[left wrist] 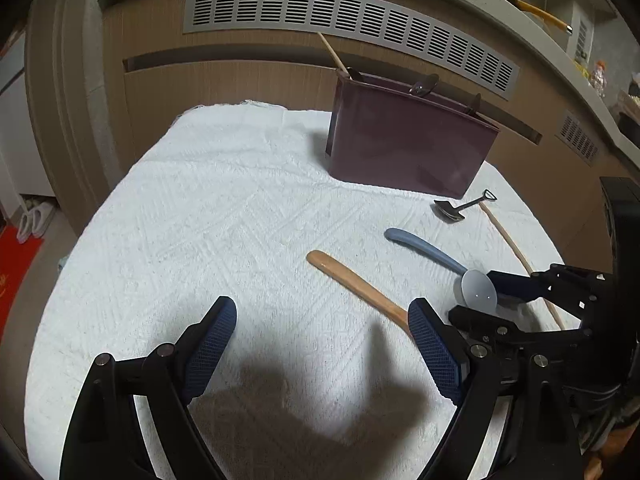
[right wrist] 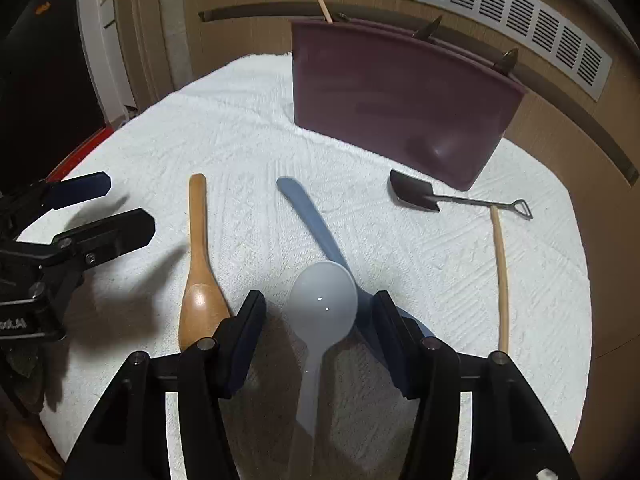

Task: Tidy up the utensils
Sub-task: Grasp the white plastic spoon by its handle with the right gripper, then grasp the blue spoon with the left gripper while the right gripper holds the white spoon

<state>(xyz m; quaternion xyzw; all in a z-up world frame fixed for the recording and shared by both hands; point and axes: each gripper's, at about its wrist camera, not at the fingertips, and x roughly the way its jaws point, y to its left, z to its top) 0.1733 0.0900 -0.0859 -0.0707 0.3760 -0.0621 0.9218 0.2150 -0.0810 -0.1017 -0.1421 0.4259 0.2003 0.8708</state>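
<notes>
A pale grey spoon (right wrist: 323,300) lies on the white cloth (right wrist: 240,128), its bowl and handle between the fingers of my right gripper (right wrist: 319,305). The pads stand apart from it on both sides, so that gripper is open. A blue spoon (right wrist: 306,220) lies crossed under the pale one. To its left is a wooden spoon (right wrist: 198,264), to its right a shovel-shaped metal spoon (right wrist: 418,196) and a wooden chopstick (right wrist: 502,280). My left gripper (left wrist: 322,320) hovers open and empty, its right finger beside the wooden spoon (left wrist: 352,280). The maroon holder (left wrist: 408,136) stands behind.
The holder (right wrist: 400,100) has a chopstick and several dark utensil ends sticking out of it. A wooden cabinet front with a grey vent grille (left wrist: 344,16) rises right behind the table. Slippers (left wrist: 34,220) and a red mat lie on the floor at left.
</notes>
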